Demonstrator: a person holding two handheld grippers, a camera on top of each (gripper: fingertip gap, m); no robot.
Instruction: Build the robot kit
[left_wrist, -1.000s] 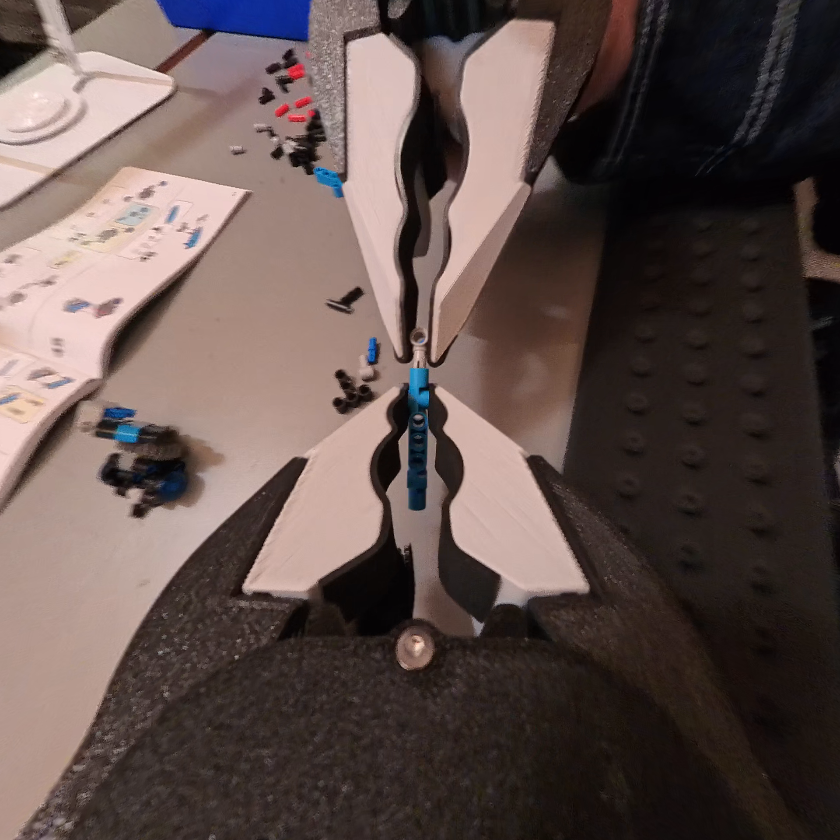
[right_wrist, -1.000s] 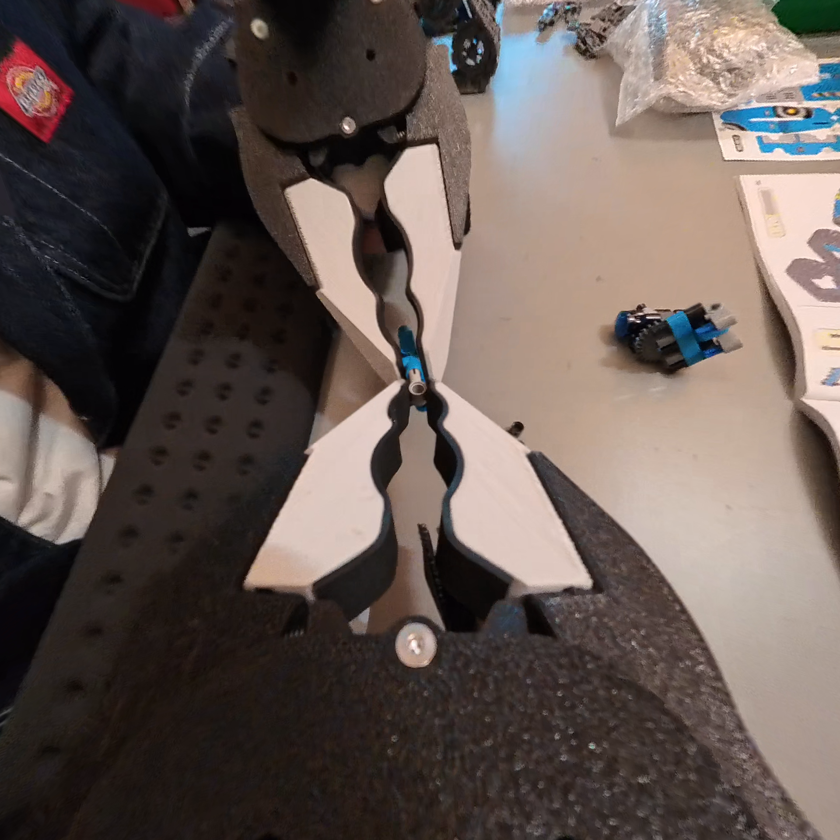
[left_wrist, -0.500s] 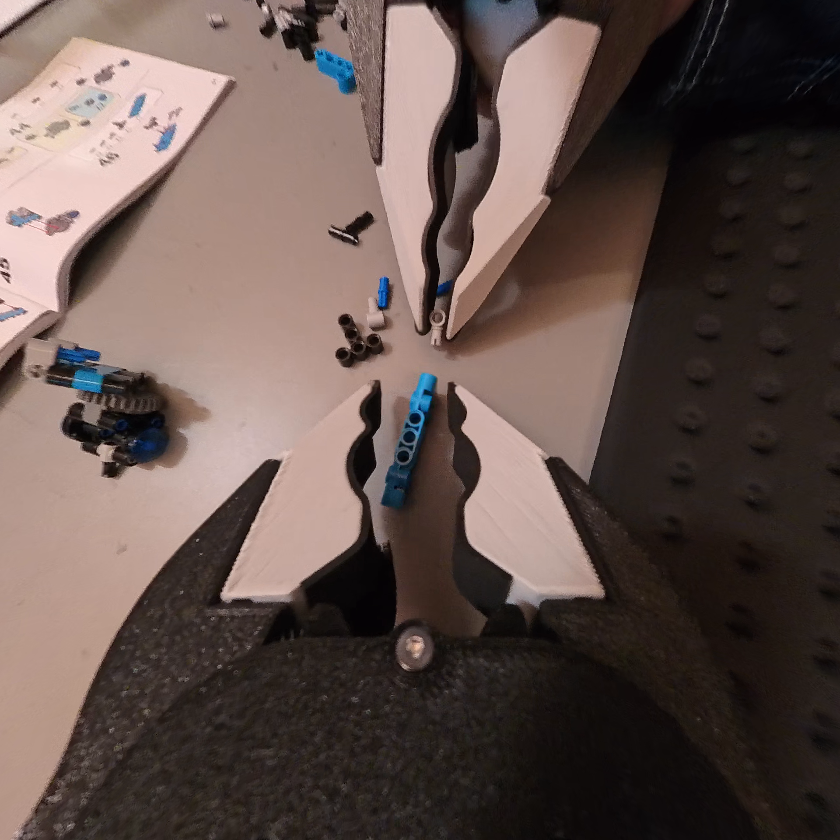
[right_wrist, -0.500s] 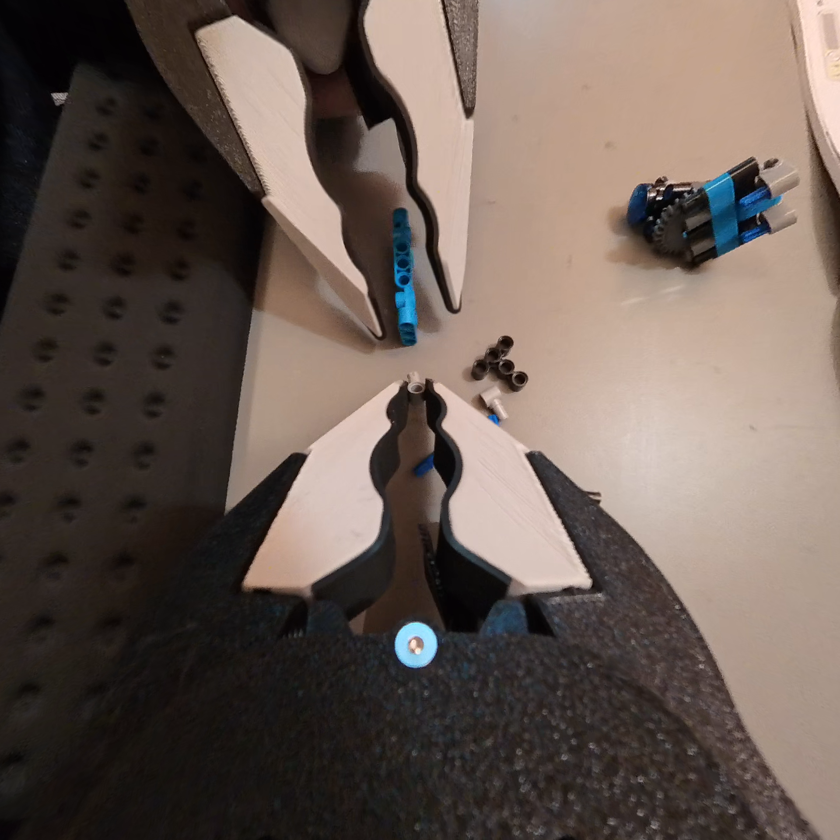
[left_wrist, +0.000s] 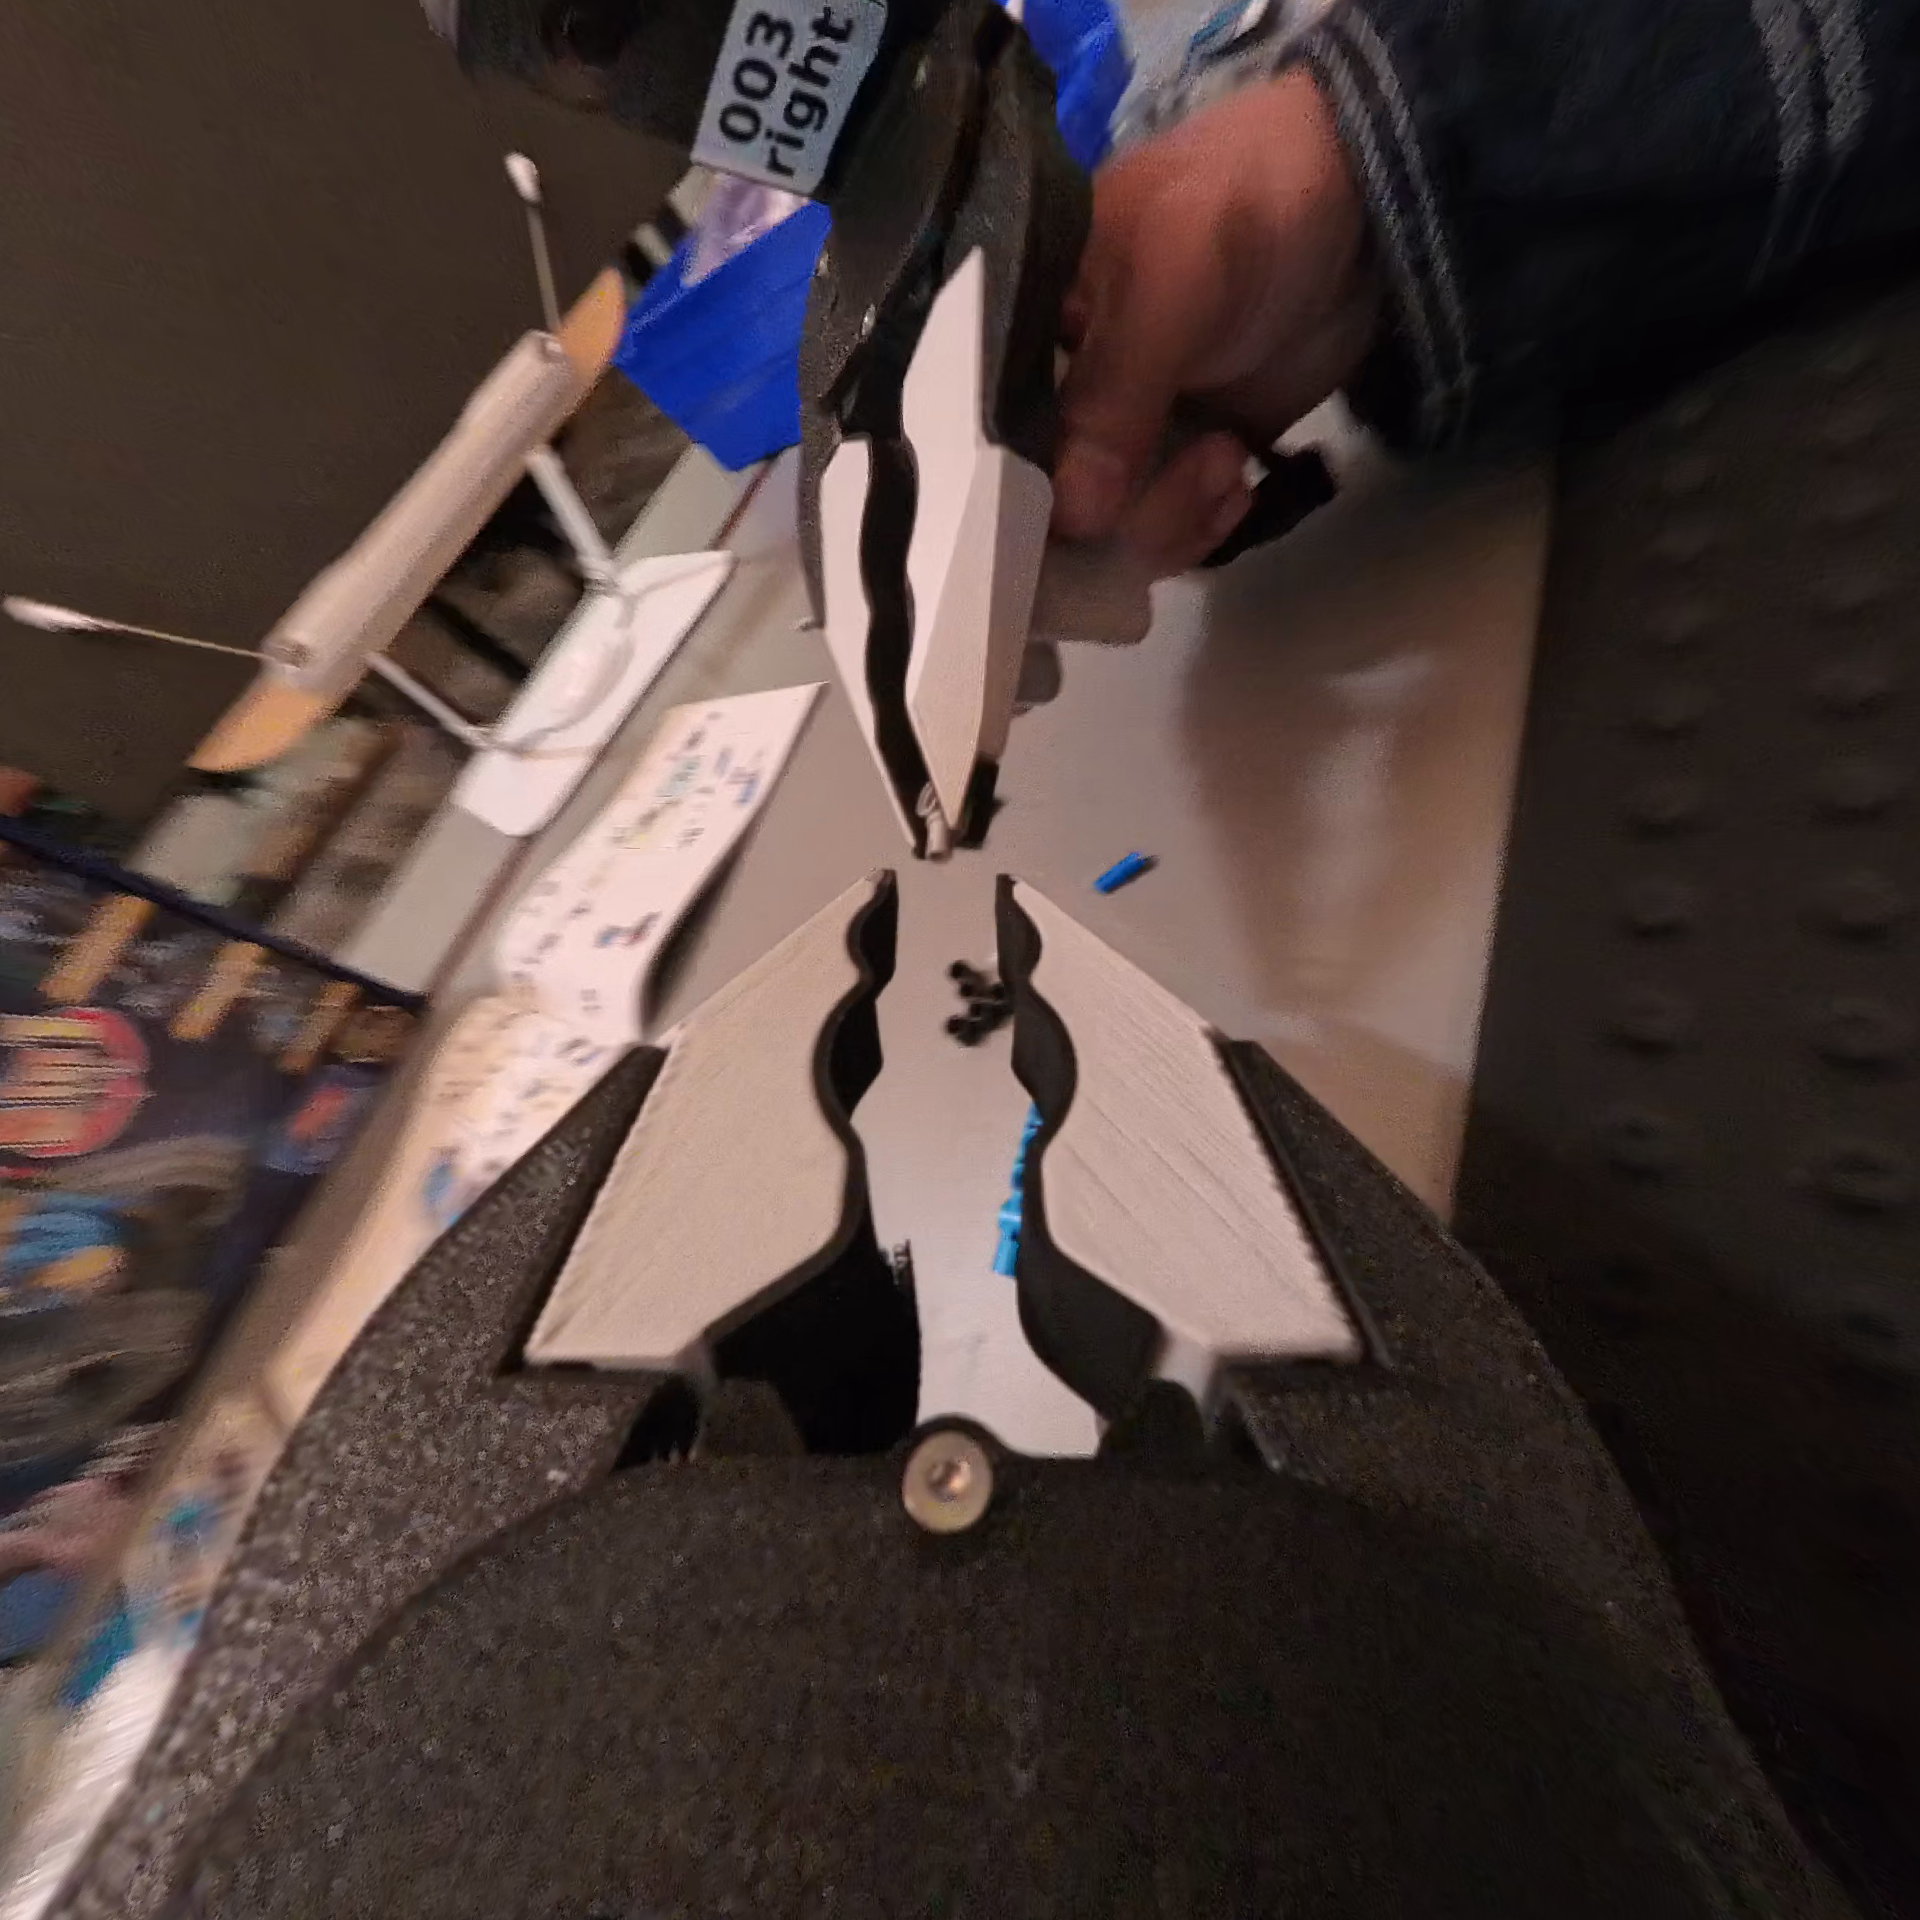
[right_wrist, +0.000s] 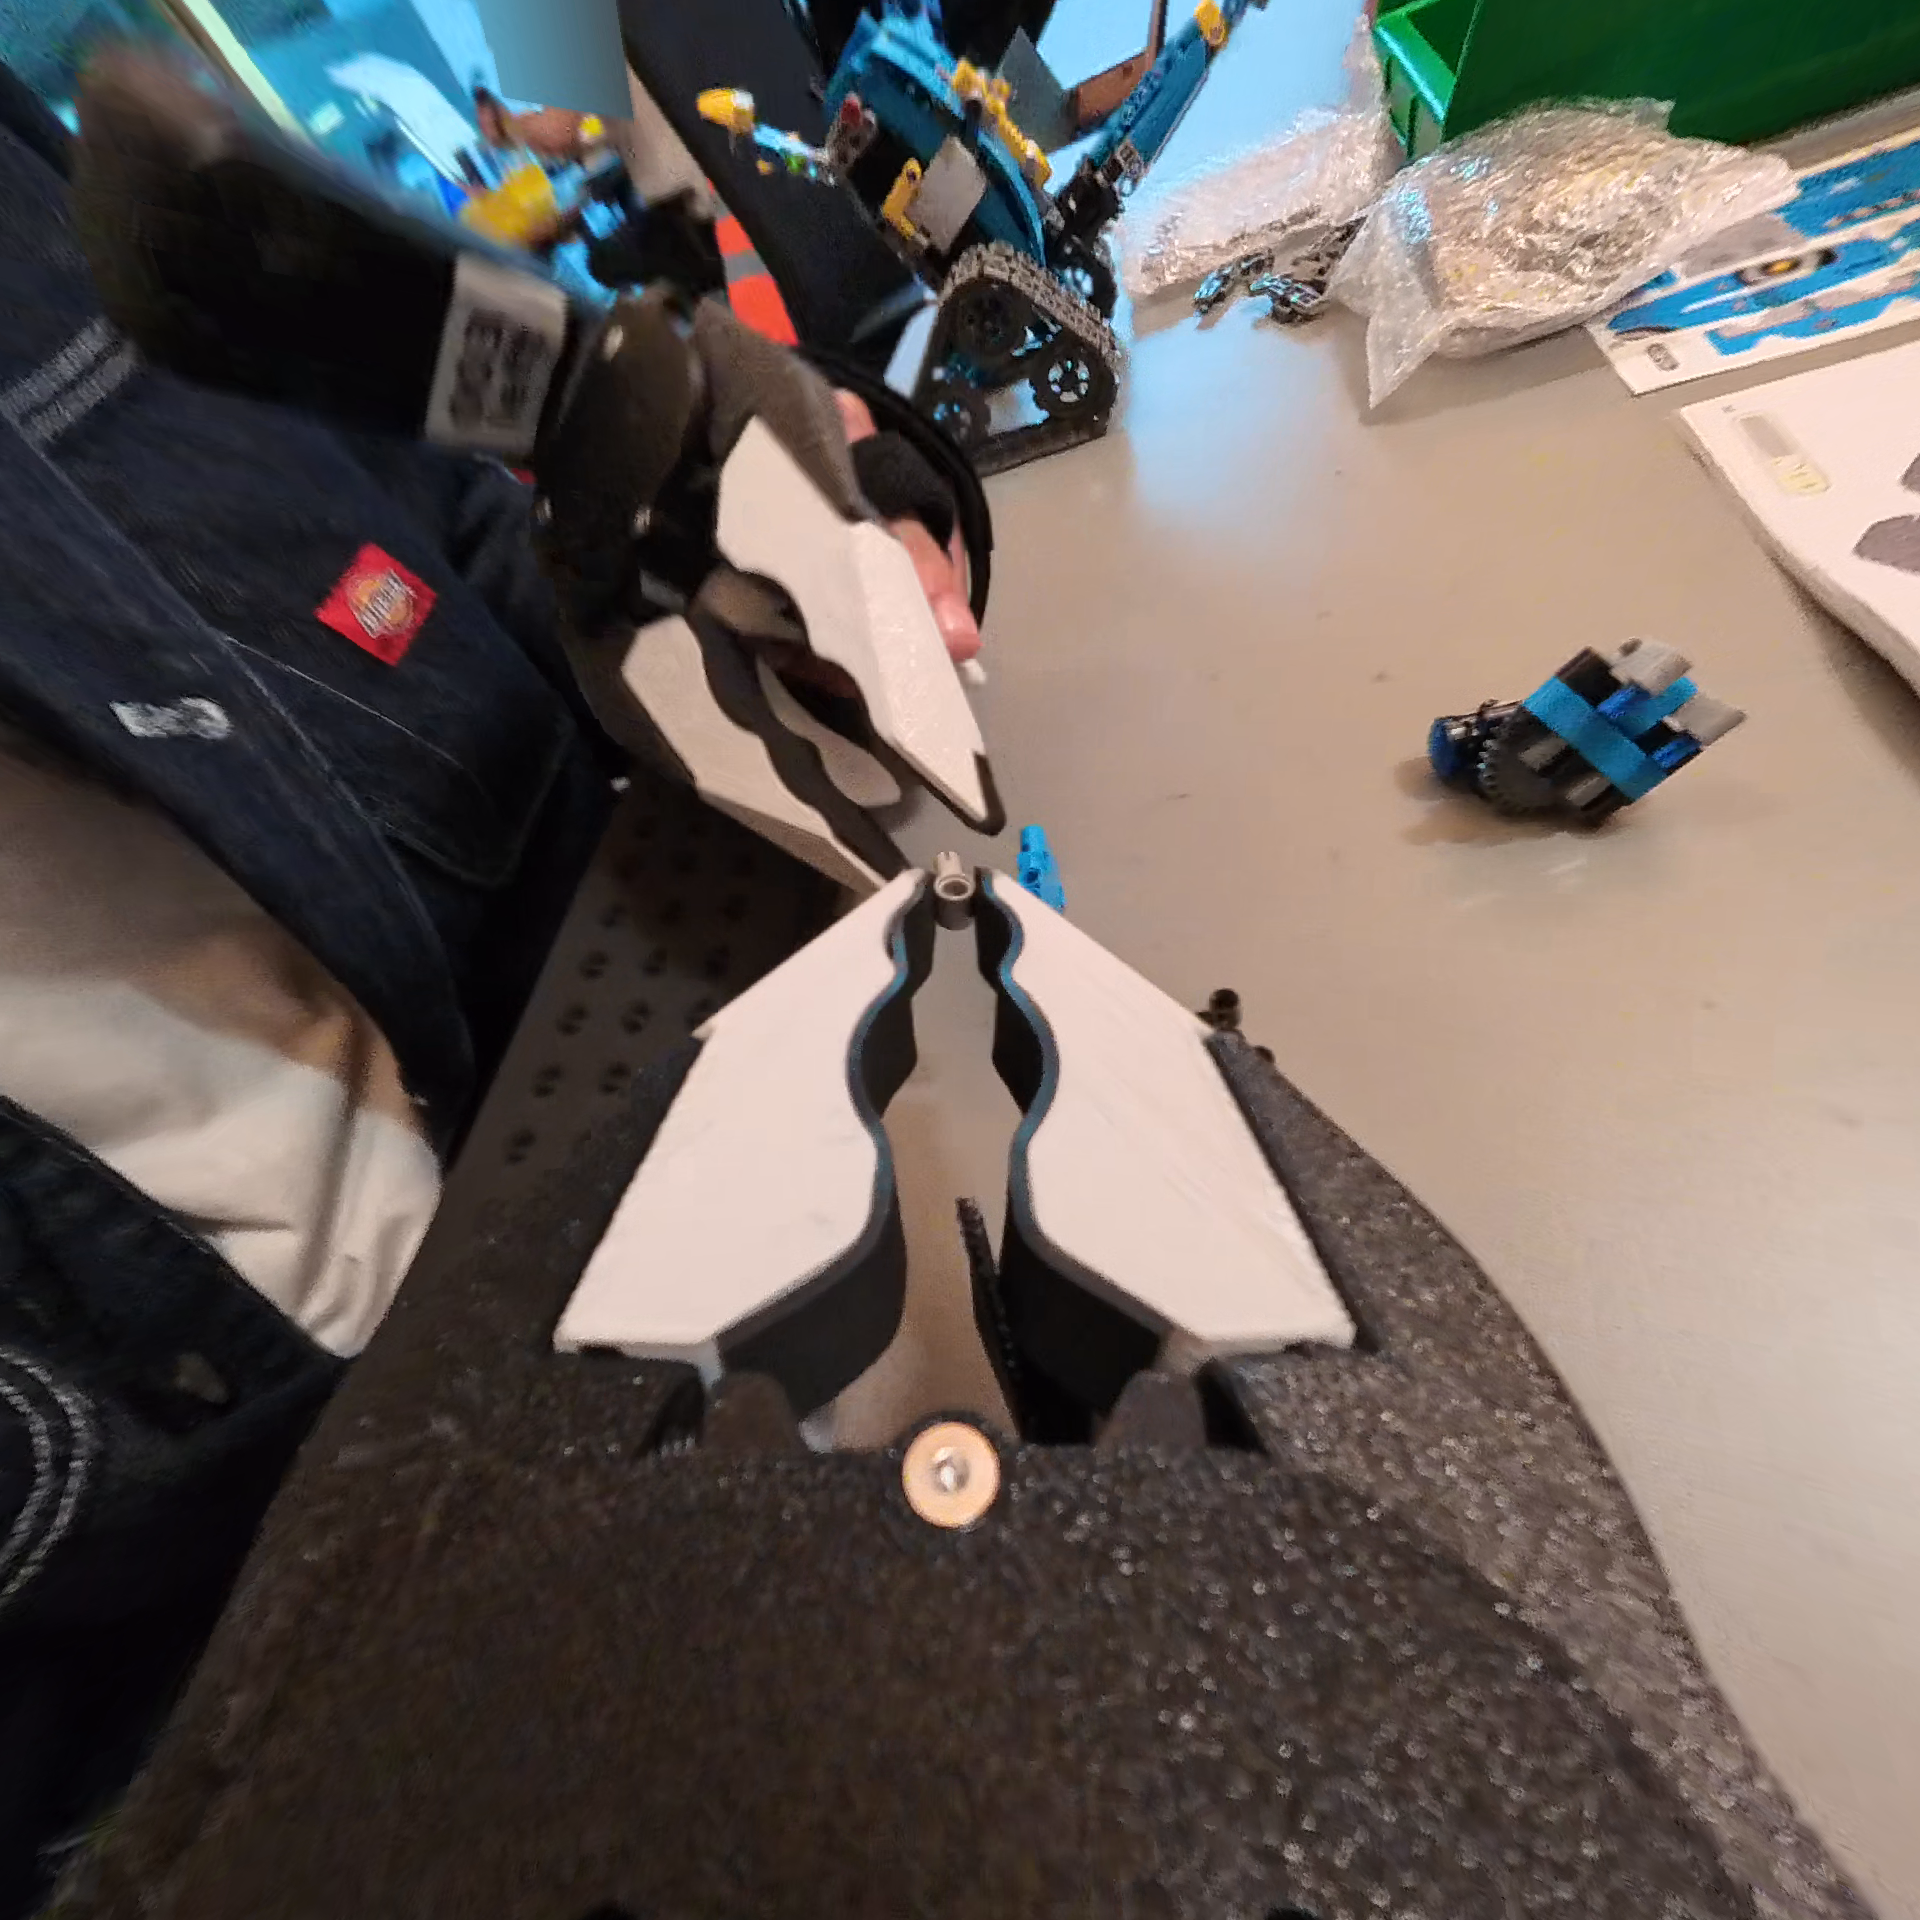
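Note:
My left gripper (left_wrist: 948, 883) is open and empty, just above the grey table (left_wrist: 1299, 779). A blue beam (left_wrist: 1013, 1195) lies on the table below it, partly hidden by my right-hand finger. It also shows in the right wrist view (right_wrist: 1039, 868). My right gripper (right_wrist: 953, 883) is shut on a small grey pin (right_wrist: 951, 883), tip to tip with the left gripper (right_wrist: 935, 844). In the left wrist view the right gripper (left_wrist: 940, 831) points down with the grey pin (left_wrist: 932, 821) at its tips. A person's hand (left_wrist: 1195, 312) holds it.
Small black pieces (left_wrist: 971, 1003) and a blue pin (left_wrist: 1122, 871) lie near the tips. A blue-black subassembly (right_wrist: 1579, 732), open booklets (right_wrist: 1849, 520), plastic bags (right_wrist: 1507, 218), a tracked model (right_wrist: 997, 260) and a green bin (right_wrist: 1662, 52) stand beyond. A black perforated mat (right_wrist: 623, 987) borders the table. The tips of both grippers are at nearly the same place.
A second ago my left gripper held the blue beam against the grey pin; it then opened and the beam dropped onto the table. Both grippers have since tilted up.

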